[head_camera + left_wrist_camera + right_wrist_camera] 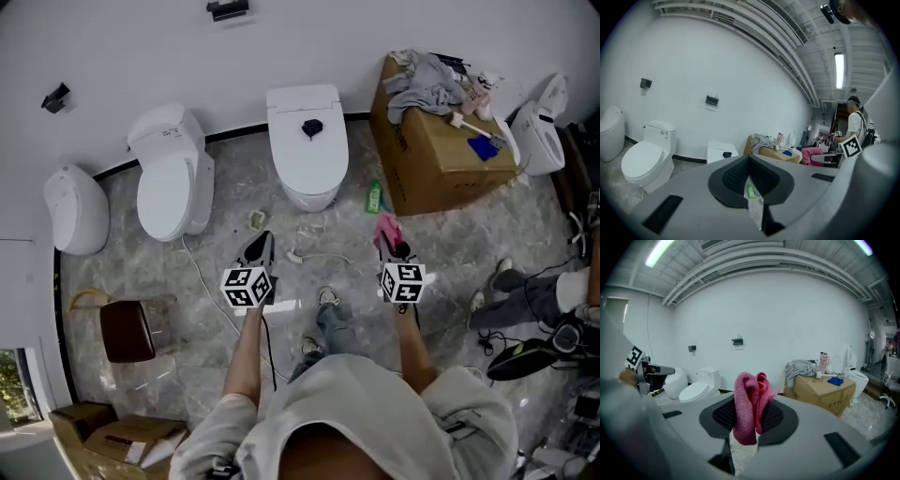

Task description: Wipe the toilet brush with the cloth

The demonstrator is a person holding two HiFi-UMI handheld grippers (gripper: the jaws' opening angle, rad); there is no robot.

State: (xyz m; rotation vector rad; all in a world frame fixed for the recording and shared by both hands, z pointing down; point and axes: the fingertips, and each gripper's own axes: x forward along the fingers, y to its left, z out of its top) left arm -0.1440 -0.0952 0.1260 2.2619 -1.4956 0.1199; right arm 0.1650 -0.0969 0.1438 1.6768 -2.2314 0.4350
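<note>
A pink cloth (746,401) is bunched between the jaws of my right gripper (749,420), which is shut on it. In the head view the cloth (385,228) pokes out past that gripper (390,242), held in the air right of centre. My left gripper (260,244) hangs level with it to the left; its jaws (750,176) are shut with nothing between them. The toilet brush (473,137), a white handle with a blue head, lies on the cardboard box (427,159) at the far right, well away from both grippers. It is also in the right gripper view (835,379).
White toilets stand along the wall: one (307,141) straight ahead, one (170,173) to the left, a rounded one (75,211) further left. A green bottle (374,197) and cables lie on the marble floor. Grey clothes (424,80) top the box. A brown bin (127,328) and a person's legs (525,295) flank me.
</note>
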